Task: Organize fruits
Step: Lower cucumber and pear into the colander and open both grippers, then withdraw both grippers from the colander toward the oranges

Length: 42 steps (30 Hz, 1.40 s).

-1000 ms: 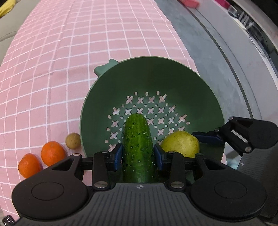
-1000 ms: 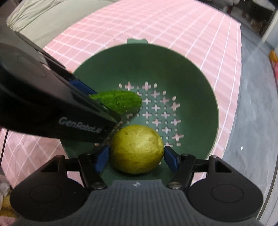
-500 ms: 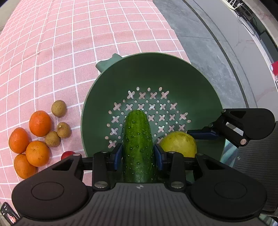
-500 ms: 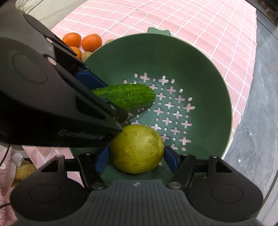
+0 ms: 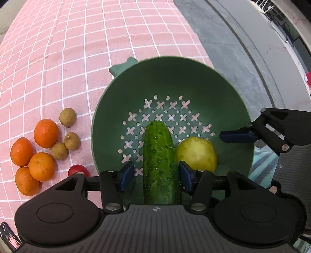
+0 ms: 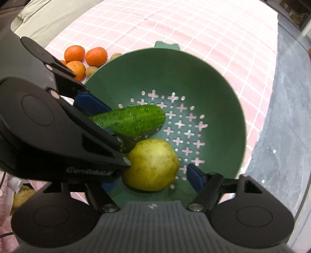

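Observation:
A green colander (image 5: 175, 77) sits on the pink checked cloth; it also shows in the right wrist view (image 6: 194, 74). A dark green cucumber (image 5: 159, 163) lies between my left gripper's (image 5: 156, 174) opened pads, with gaps on both sides, its tip over the colander's holes. A yellow-green pear (image 6: 151, 165) rests in the colander between my right gripper's (image 6: 153, 178) opened pads; the right pad (image 6: 196, 178) stands clear of it. The pear (image 5: 196, 153) and cucumber (image 6: 130, 120) show in both views.
Several oranges (image 5: 45, 133), small brown fruits (image 5: 67, 116) and a red fruit (image 5: 78, 169) lie on the cloth left of the colander. The grey floor (image 5: 243, 58) lies beyond the cloth's right edge. A beige cushion (image 6: 48, 17) is far left.
Both grippers have opened: the left pads have parted from the cucumber and the right pads from the pear. Both fruits now rest in the colander.

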Tool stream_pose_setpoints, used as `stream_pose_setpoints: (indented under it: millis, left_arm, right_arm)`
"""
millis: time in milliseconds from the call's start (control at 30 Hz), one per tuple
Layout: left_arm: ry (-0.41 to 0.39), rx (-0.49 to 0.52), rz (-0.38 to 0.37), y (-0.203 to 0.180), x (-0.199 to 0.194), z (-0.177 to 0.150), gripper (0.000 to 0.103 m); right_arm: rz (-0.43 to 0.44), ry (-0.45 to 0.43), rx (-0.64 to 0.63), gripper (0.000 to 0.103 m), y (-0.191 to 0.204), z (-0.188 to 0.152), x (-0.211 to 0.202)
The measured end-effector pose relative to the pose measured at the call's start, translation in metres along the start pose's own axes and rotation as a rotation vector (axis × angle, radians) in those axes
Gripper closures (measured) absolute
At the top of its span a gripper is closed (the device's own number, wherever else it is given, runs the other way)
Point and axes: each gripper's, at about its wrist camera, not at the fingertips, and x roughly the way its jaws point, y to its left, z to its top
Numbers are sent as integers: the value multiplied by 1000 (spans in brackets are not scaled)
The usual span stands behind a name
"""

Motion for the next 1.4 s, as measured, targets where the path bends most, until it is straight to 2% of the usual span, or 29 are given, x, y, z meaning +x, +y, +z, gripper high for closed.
stream_pose_setpoints:
  millis: [133,200,433,733,1000,1200,1400]
  left_arm:
    - [-53,-4,4,0,-17,-4,34]
    - [-82,-10,7,0,-28,-7,34]
    - [-235,-15,26,-1,-72,-28,34]
    - [-425,-68,76,17,-122,-70,34]
    - [-521,-138,112,46,-135,-112,33]
    - [-532,-208,119,82,-128,-135,33]
    - [-529,-299,66,123,-118,-157,34]
  right_arm:
    - [-29,-34,15,23,-1,-6,-9]
    - [-50,-62,31,17,2,-19,-7]
    - [-120,-214,105,16,12,-34,-35]
    - [-181,-446,253,16,49,-54,-64]
    - [-213,-608,221,17,99,-58,-84]
    - [-210,-636,140,17,128,-47,-72]
    - [-173,-604,84,32,149,-32,-52]
